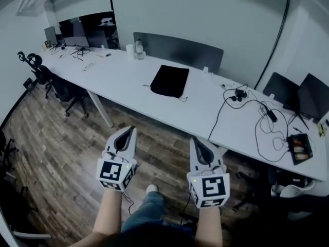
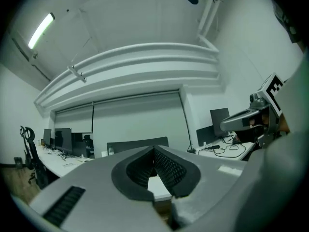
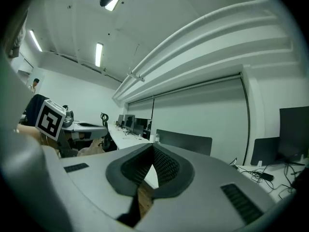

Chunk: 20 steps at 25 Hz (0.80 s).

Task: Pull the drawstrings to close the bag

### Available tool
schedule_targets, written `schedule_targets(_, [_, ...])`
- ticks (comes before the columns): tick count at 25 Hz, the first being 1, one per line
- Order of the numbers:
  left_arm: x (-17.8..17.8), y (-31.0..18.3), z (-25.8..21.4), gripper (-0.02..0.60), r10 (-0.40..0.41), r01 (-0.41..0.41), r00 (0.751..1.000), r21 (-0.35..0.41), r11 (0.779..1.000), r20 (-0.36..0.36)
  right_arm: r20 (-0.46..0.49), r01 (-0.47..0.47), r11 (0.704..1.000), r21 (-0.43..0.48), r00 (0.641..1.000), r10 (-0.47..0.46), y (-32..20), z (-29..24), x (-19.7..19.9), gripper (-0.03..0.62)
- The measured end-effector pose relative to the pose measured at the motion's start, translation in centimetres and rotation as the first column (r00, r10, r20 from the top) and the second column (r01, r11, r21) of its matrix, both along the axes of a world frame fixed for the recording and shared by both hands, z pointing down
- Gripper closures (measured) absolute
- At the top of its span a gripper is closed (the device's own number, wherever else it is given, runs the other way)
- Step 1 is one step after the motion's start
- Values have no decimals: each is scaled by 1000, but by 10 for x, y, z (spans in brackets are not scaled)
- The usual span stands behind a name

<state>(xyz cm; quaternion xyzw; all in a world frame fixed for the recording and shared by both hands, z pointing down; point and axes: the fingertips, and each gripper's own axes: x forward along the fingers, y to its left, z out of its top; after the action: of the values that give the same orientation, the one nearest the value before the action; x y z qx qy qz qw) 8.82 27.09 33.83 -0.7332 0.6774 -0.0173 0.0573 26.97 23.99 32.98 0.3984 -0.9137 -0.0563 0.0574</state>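
A flat black drawstring bag (image 1: pixel 170 81) lies on the long white table (image 1: pixel 128 86), with thin strings trailing from its near corners. Both grippers hang over the wooden floor, well short of the table and apart from the bag. My left gripper (image 1: pixel 127 130) is shut with nothing in it, and its tips meet in the left gripper view (image 2: pixel 154 151). My right gripper (image 1: pixel 197 142) is likewise shut and empty, tips together in the right gripper view (image 3: pixel 153 150). Each gripper view looks up at walls and ceiling; the bag is not seen there.
Black cables (image 1: pixel 257 117) and a small box (image 1: pixel 299 148) lie on the table's right part. Monitors (image 1: pixel 85 30) stand at the far left, two more (image 1: pixel 303 94) at the right. Office chairs (image 1: pixel 61 89) stand by the left side. A grey divider (image 1: pixel 180 50) runs behind the bag.
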Motion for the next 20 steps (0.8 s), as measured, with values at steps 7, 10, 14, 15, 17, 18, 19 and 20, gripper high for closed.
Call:
schedule_targets(7, [-83,-97,4,583,28,-29,999,-15,999,-21,-33,-30,999,-33,999,29,-91,9,-80,600])
schedule_targets(10, [-117,-133,7,583,42,-43,999,-26,999,-26,-36,-57,998,-36,998,56,-128,14,-108,600])
schedule_targets(14, [-151,-170,12,583,53,-54,998,-33,998,-38,-39,-86,995,-52,996,84,-160,20,-133,600])
schedule_targets(15, [-156,-177,14,583,55,-57,998,-35,998,-43,-45,-94,994,-61,995,91,-166,22,-136,600])
schedule_targets(17, [-162,-191,19,583,63,-65,997,-43,997,-48,-58,-105,992,-69,993,101,-178,28,-140,600])
schedule_targets(18, [-164,-197,21,583,68,-70,996,-49,996,-49,-66,-107,992,-65,993,103,-184,31,-141,600])
schedule_targets(19, [-167,-203,24,583,71,-74,996,-55,996,-52,-73,-110,992,-66,992,105,-190,34,-142,600])
schedule_targets(20, [-169,-208,26,583,73,-76,996,-62,995,-54,-79,-115,991,-74,991,109,-195,37,-143,600])
